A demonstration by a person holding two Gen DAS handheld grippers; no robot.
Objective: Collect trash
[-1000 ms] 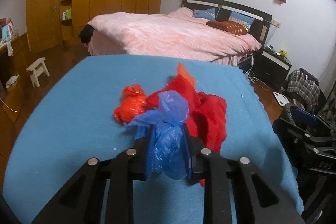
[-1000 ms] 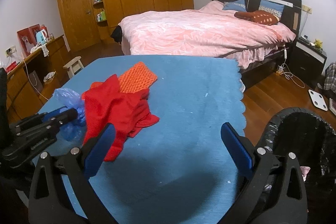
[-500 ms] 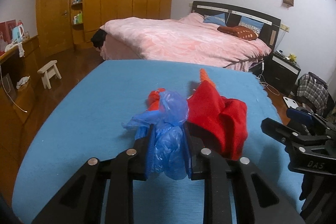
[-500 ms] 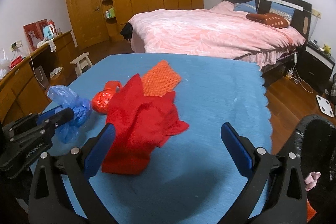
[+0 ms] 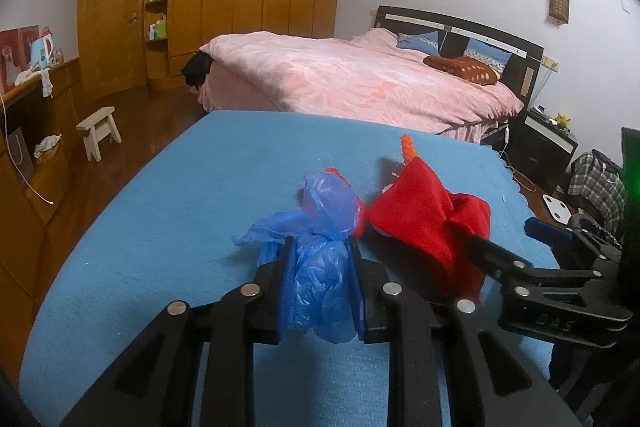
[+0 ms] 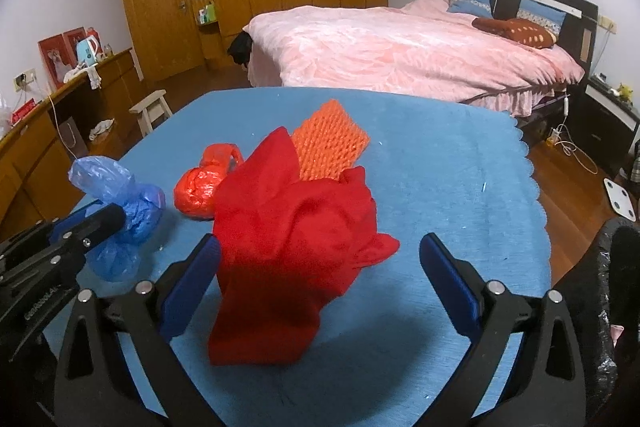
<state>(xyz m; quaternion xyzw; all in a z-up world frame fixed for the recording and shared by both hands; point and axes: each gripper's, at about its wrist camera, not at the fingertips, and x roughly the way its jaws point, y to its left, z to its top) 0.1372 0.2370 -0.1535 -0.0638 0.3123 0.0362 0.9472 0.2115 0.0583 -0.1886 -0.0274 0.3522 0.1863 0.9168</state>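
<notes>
A: Left gripper [image 5: 322, 259] is clamped tight on the blue plastic bag [image 5: 320, 239], pads pressing it from both sides, crumpled plastic bulging out above and below the fingers.

B: And from the right wrist view that same bag [image 6: 120, 203] sits out at nine o'clock, over the near-left edge of the blue tablecloth [image 6: 440, 167].

A: Right gripper [image 6: 320, 267] now: jaws wide but closing in, nothing pinched. The red cloth [image 6: 292, 239] lies between the blue pads; whether the left pad brushes it, I cannot tell.

B: Around that cloth, a knotted red plastic bag [image 6: 202, 187] at ten o'clock, touching the cloth's edge. At twelve o'clock, an orange foam net [image 6: 330, 143], partly tucked under the cloth.

A: From the left wrist view the red cloth [image 5: 432, 223] sits at two o'clock of the blue bag, just beside it, with the right gripper [image 5: 504, 247] poking in from three o'clock.

B: Bin check: a black-lined trash bin [image 6: 604, 267], four o'clock in the right view, beside the table.
</notes>
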